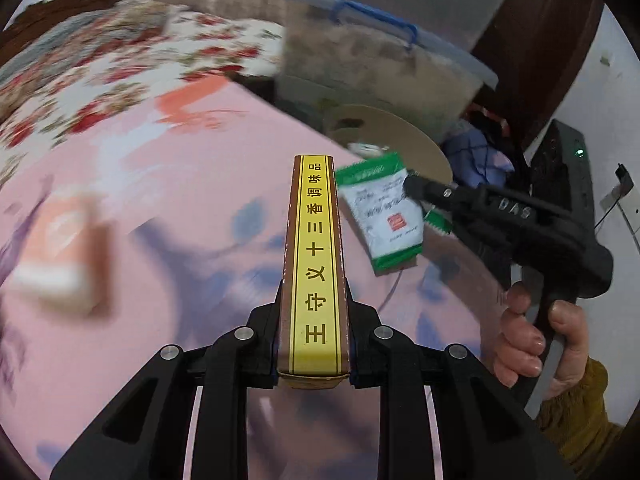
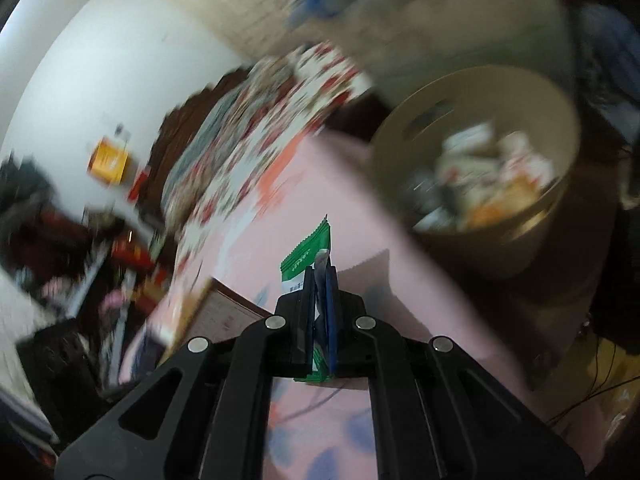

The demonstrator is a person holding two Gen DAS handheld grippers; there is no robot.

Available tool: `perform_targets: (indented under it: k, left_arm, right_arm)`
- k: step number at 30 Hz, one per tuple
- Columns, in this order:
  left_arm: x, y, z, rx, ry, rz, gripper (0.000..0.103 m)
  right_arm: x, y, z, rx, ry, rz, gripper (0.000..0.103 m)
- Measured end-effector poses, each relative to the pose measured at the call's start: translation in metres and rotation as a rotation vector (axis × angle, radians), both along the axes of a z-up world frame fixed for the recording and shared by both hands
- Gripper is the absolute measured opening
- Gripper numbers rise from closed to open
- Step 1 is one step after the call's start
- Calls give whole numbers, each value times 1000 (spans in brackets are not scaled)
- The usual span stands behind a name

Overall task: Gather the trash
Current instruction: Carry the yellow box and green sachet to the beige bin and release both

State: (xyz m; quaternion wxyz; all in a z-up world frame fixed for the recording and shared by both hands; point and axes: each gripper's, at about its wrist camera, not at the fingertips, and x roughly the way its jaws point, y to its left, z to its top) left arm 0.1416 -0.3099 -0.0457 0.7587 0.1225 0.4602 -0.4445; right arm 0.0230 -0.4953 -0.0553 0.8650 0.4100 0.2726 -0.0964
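Left wrist – left gripper angled down, clamping box

We read "王守义十三香调味品" in dark characters down the yellow edge of the box, and raised letters "DAS" on the black right gripper.

A pink bedsheet carries an orange-and-white box and floral quilt.
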Motion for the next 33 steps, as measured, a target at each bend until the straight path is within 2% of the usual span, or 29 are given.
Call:
perform_targets:
  k: [5, 9, 11, 12, 13, 14, 15, 16, 18, 24, 29, 33]
  left_arm:
    - [18, -98, -4, 30, 32, -67, 21]
    - [26, -170, 2, 26, 9, -110, 24]
    - [29, -195, 4, 41, -11, -115, 53]
    - [28, -206, 7, 42, -51, -102, 65]
    - [28, -209, 10, 36, -70, -99, 64]
    - [27, -214, 13, 34, -85, -101, 64]
    - [28, -214, 16, 30, -86, -103, 64]
    - [27, -210, 18, 17, -82, -102, 64]
    - [24, -197, 21, 5, -77, -92, 64]
    - [7, -131, 23, -19, -101, -54, 64]
    - [-16, -63, 15, 17, -166, -1, 69]
    - [-29, -17, 10, 44, -192, 54, 73]
  right_arm:
    - [-5, -74, -4, 35, 8, -136, 7]
    - [-1, -122, -12, 43, 26, -218, 11]
    - [6, -137, -16, 62, 41, -214, 12]
    - [7, -139, -18, 73, 51, -213, 20]
    - [6, -142, -20, 85, 50, -214, 27]
    - [2, -142, -19, 85, 38, -220, 46]
    - [-6, -140, -16, 60, 21, -242, 72]
    - [-10, -139, -15, 39, 10, -259, 76]
    - [-19, -134, -13, 10, 0, -273, 74]
    - [-41, -94, -11, 40, -37, -254, 73]
    - [-50, -46, -4, 20, -43, -210, 73]
    - [-54, 2, -7, 0, -14, -183, 73]
